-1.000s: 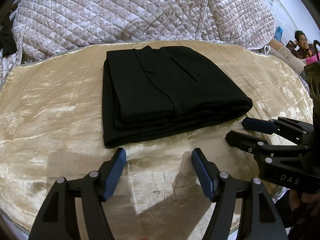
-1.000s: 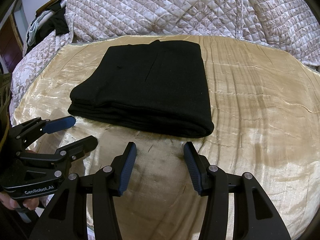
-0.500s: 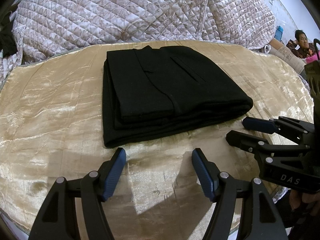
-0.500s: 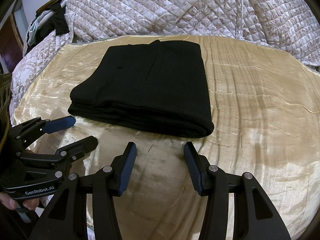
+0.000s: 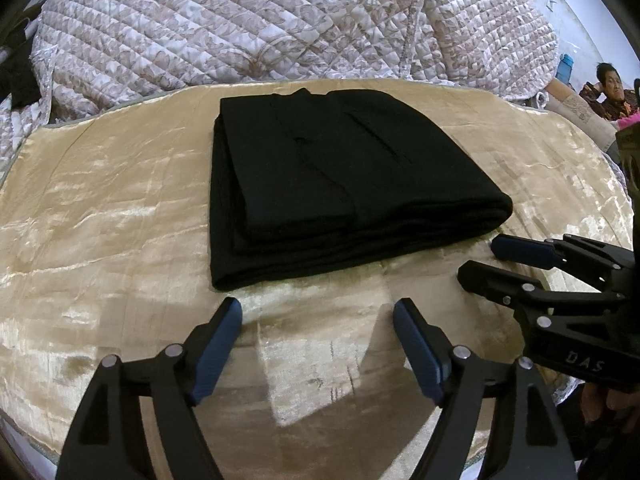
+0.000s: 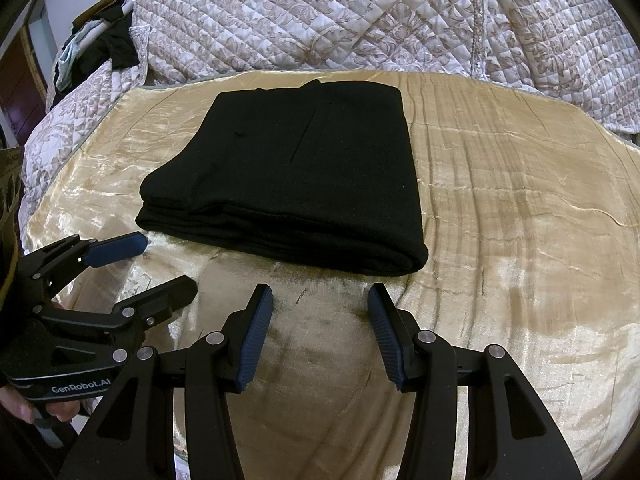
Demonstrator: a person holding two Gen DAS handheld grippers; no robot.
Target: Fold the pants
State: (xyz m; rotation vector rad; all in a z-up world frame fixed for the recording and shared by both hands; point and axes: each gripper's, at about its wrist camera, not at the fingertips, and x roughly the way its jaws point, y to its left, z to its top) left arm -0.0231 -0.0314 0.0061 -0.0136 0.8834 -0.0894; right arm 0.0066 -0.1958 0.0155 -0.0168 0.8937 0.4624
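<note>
The black pants (image 5: pixel 344 184) lay folded into a thick, neat stack on the gold cloth (image 5: pixel 100 208), nearer its far edge, with the puffy quilt (image 5: pixel 256 20) piled up just behind that edge. Both tools waited over the near edge of the cloth, close to the stack but not touching it. The left gripper (image 5: pixel 318 316) had nothing between its blue pads, and its jaws were opening; they stood wider apart than a second before. The right gripper (image 6: pixel 320 312) had its jaws apart too, also with nothing in them, and it looked just the same as a second before. The pants had not moved at all in that time, and no edge or corner of them had lifted. A left gripper that lets go wider with nothing in it (and a stack that sits flat and square) made it look like the folding was done, or very nearly done. The layers at the near side of the stack were not perfectly lined up, so a small tidy might yet be needed. A person (image 5: pixel 608 88) sat far off past the right corner.
</note>
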